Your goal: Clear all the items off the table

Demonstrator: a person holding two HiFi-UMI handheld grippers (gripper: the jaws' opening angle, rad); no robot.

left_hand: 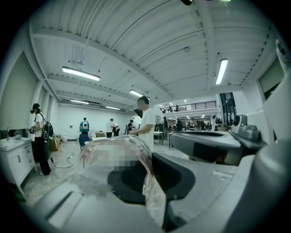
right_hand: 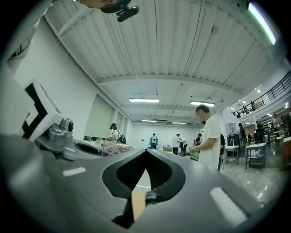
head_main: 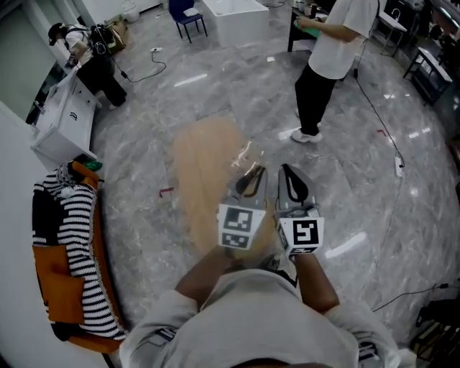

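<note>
Left gripper [head_main: 251, 171]: clenched, and it has something. A crumpled sheet of clear plastic wrap [head_main: 246, 154] is pinched between the jaws.
Plastic wrap, up close: in the left gripper view it balloons out of the left gripper [left_hand: 152, 157] as a glossy see-through bubble [left_hand: 113, 157], with a strip trailing down through the jaw gap.
Where the wrap is: up in the air at the gripper's tip. From the head view it shows over the right edge of the light-brown wooden table [head_main: 201, 169].
Right gripper [head_main: 285, 169]: clamped too, but on nothing. In the right gripper view its jaws [right_hand: 145, 151] meet tip to tip, with only the dark hollow behind them.
The pair: side by side and nearly touching, marker cubes facing the head camera, both noses aimed out across the room.
Wearer: bare forearms and a pale grey top fill the bottom of the head view.
Floor: grey polished marble floor [head_main: 374, 187] all round the table, catching the ceiling lights.
Left of the wearer: black-and-white striped cloth [head_main: 75, 244] draped over an orange seat [head_main: 61, 287].
Further off: person in a white T-shirt and black trousers [head_main: 327, 54] standing well beyond the table; white cabinet [head_main: 65, 118] at the far left; blue chair [head_main: 188, 16] at the top.
</note>
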